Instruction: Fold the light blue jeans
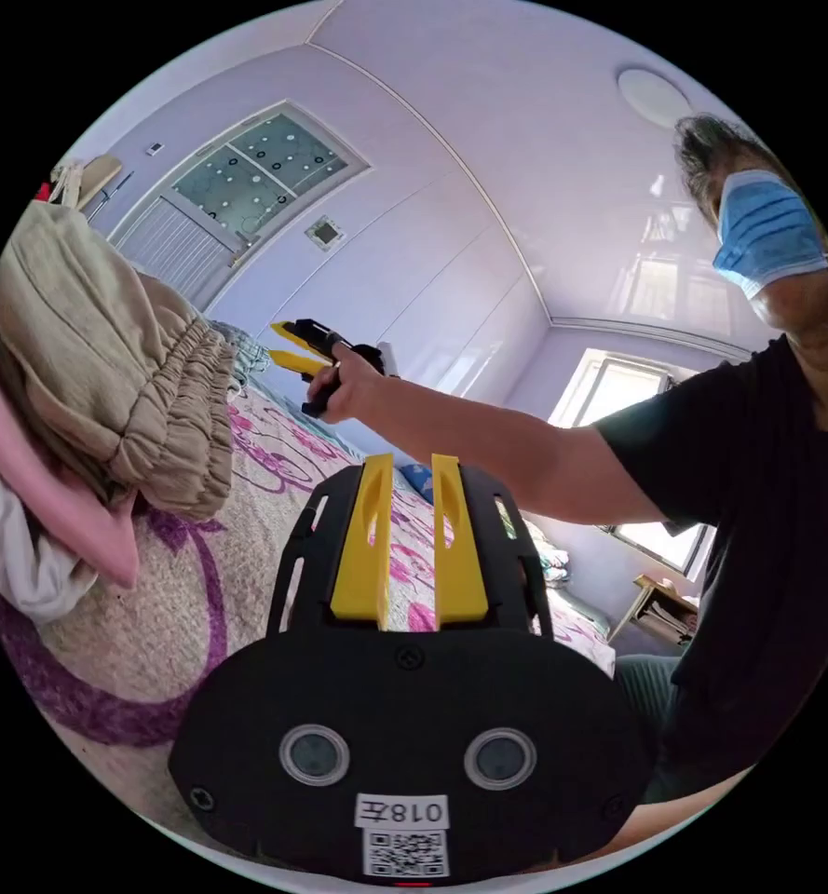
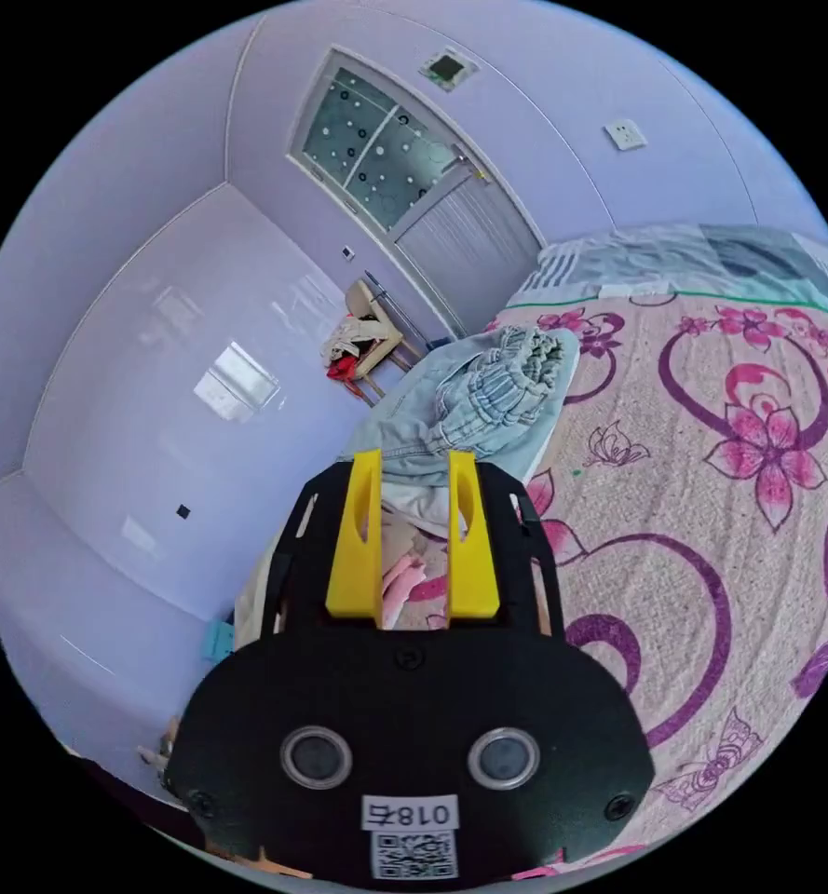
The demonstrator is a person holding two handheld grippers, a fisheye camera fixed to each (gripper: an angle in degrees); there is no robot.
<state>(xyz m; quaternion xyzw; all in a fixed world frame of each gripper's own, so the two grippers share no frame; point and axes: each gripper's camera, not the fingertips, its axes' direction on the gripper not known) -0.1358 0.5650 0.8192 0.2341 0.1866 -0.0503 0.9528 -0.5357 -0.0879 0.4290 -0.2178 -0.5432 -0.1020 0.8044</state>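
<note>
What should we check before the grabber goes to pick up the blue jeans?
1. Right gripper open: ok, jaws apart with nothing between them.
2. Left gripper free: ok, jaws apart, holding nothing.
3. Light blue jeans found: ok, bunched at the edge of the flowered bedspread.
4. Right gripper aimed at them: ok, they lie just beyond its jaws.
5. Jeans lying flat: not ok, crumpled in a heap.
6. Jeans clear of other clothes: cannot tell, a white and pink pile lies next to them.
</note>
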